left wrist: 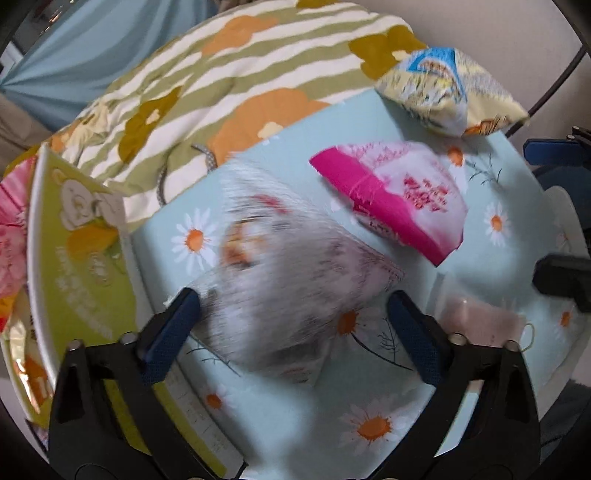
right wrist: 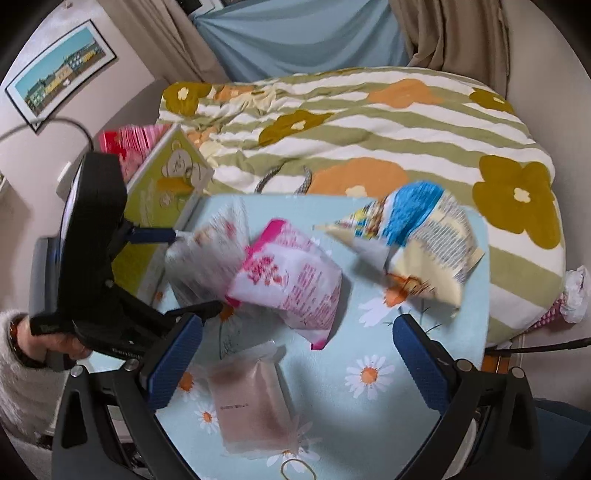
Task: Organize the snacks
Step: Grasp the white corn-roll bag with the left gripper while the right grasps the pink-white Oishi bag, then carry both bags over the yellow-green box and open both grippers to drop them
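Clearly the left hand-held gripper (left wrist: 291, 314) stands spread either side of a blurred whitish snack bag (left wrist: 280, 280) on the daisy-print surface (left wrist: 369, 424); whether its pads already press the bag, I cannot tell. The right hand-held gripper (right wrist: 297, 339) is apart with nothing in it, above a flat pinkish packet (right wrist: 251, 398). A pink-and-white bag (left wrist: 399, 195) lies just beside the whitish one, and a yellow-and-blue bag (left wrist: 450, 92) sits at the far edge.

To do this step well, I judge the left should centre on the bag's body, close gently so the contents do not crush, and lift clear of the pink neighbour before carrying it toward the green box (left wrist: 85, 258) at the left, where a red-and-pink pack (left wrist: 11, 229) already stands.

Beyond the surface lies a bed with a striped floral duvet (right wrist: 369, 122), then curtains (right wrist: 443, 33) and a framed picture (right wrist: 59, 74) on the wall.
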